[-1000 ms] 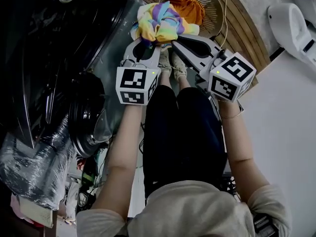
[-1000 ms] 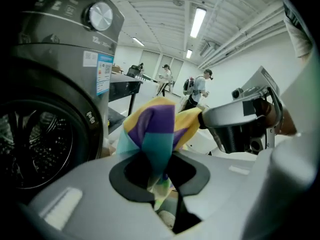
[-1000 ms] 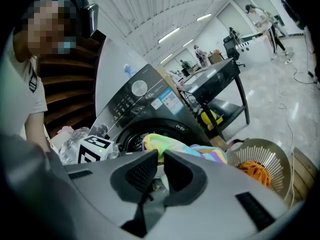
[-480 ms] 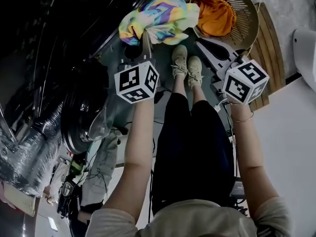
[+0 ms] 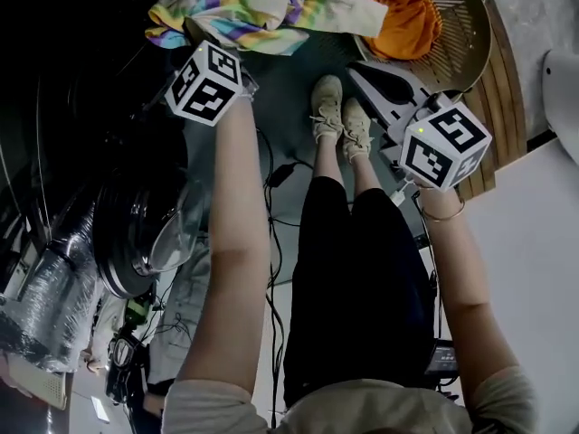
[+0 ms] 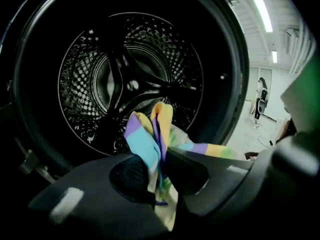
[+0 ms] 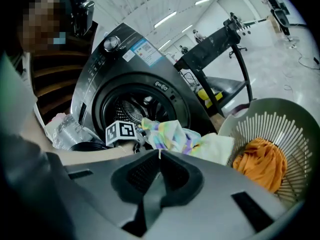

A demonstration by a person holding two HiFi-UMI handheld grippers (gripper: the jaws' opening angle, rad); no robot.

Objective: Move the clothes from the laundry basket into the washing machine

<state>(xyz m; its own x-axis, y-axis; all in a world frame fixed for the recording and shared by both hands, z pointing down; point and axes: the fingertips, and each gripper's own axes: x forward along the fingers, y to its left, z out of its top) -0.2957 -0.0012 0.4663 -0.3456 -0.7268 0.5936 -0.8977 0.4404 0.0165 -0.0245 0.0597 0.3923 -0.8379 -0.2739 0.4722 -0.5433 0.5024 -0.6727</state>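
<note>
1. The left arm (image 5: 237, 215) stretches forward. The left gripper (image 6: 161, 170) is at the open mouth of the washing machine (image 6: 220, 84), its jaws clamped on a fold of the rainbow-striped garment (image 6: 145, 139).
2. The right arm (image 5: 457, 287) reaches forward. The right gripper (image 7: 160, 156) has its jaws pressed together on nothing, near the laundry basket (image 5: 472, 39), which holds an orange garment (image 5: 407, 16).
3. The striped garment's pale end reaches the basket's rim.
4. In the head view, cloth hides the left jaws, the machine is nearly black, and the frame's top edge cuts off the basket.

A lab-like hall: strip lights (image 6: 261, 9), floor cables (image 5: 280, 174), equipment stand (image 7: 210, 45) beside the washing machine (image 7: 115, 69).
</note>
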